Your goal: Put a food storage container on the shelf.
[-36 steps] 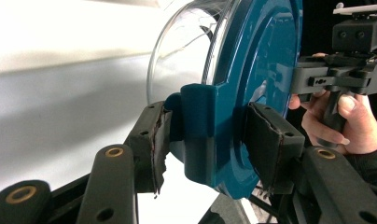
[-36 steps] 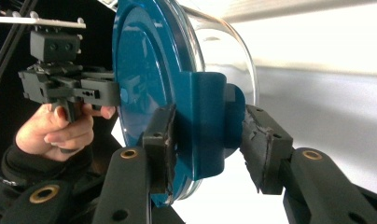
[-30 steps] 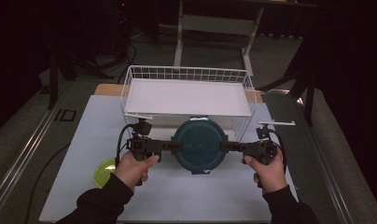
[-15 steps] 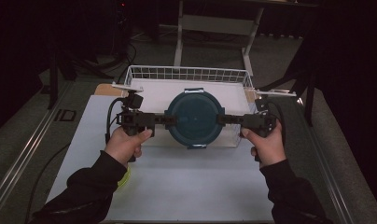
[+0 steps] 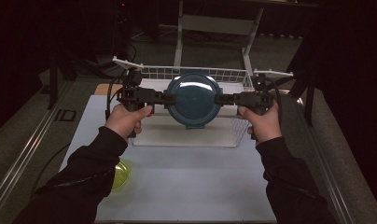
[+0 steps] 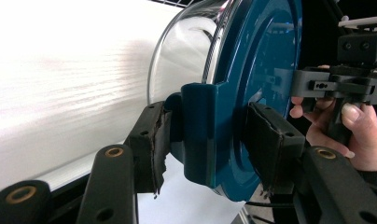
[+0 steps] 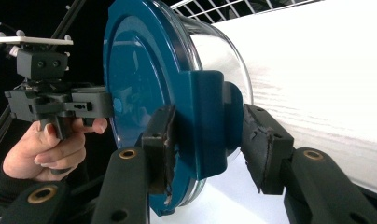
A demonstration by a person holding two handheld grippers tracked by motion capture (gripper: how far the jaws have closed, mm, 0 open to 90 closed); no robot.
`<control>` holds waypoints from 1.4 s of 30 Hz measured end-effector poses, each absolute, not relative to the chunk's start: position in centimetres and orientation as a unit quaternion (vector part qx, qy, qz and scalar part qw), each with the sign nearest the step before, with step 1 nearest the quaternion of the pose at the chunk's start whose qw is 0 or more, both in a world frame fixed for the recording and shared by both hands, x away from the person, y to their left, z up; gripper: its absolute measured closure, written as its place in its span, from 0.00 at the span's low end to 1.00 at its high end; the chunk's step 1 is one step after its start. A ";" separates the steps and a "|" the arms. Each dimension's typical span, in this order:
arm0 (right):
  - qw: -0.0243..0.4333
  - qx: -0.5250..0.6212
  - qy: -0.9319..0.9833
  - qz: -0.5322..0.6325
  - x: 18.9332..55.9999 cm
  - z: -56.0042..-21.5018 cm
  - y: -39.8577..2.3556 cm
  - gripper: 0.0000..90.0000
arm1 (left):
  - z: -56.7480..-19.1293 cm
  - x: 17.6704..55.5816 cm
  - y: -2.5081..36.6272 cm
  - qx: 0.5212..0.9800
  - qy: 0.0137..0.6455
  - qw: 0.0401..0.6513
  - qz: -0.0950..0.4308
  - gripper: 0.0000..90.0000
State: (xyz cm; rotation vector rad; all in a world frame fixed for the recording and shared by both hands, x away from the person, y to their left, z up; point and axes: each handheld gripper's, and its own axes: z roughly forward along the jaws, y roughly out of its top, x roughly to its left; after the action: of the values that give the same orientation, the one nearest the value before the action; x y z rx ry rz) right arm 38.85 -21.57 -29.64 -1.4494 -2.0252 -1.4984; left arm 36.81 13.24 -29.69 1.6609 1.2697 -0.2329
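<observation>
A round clear glass container with a dark teal lid (image 5: pixel 193 98) hangs in the air over the white wire basket (image 5: pixel 200 72), its lid facing the high camera. My left gripper (image 5: pixel 170 99) is shut on the lid's left clip tab and my right gripper (image 5: pixel 219 99) on the opposite tab. In the left gripper view the jaws of my left gripper (image 6: pixel 205 154) clamp the teal tab (image 6: pixel 200 130), with the glass bowl (image 6: pixel 186 51) behind it. In the right gripper view my right gripper (image 7: pixel 207 154) grips the other tab (image 7: pixel 210 121).
The basket stands on a white table (image 5: pixel 186 182) and has a white liner (image 5: pixel 177 135) on its floor. A yellow-green object (image 5: pixel 120 175) lies at the table's front left, partly under the left sleeve. A metal rail (image 5: pixel 23 154) runs along the table's left side.
Both hands have lifted the container and carried it away from the person, from just in front of the basket to above it. Both grips have held.
</observation>
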 end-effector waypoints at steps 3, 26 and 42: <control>0.119 -0.503 -0.689 -0.508 39.5 -29.8 -21.6 0.62 | -29.9 37.3 13.2 0.684 0.527 0.494 -0.097 0.55; 0.131 -0.541 -0.666 -0.496 42.5 -30.6 -21.6 0.60 | -31.3 40.8 13.6 0.653 0.541 0.512 -0.134 0.55; 0.100 -0.552 -0.678 -0.476 43.3 -30.9 -20.5 0.56 | -33.5 42.0 14.4 0.626 0.556 0.521 -0.166 0.49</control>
State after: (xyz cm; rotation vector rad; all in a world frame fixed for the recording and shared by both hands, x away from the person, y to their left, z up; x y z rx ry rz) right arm 43.34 -20.51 -30.88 -1.6312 -2.0033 -1.4073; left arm 42.02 14.44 -33.48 1.5001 1.3331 -0.3988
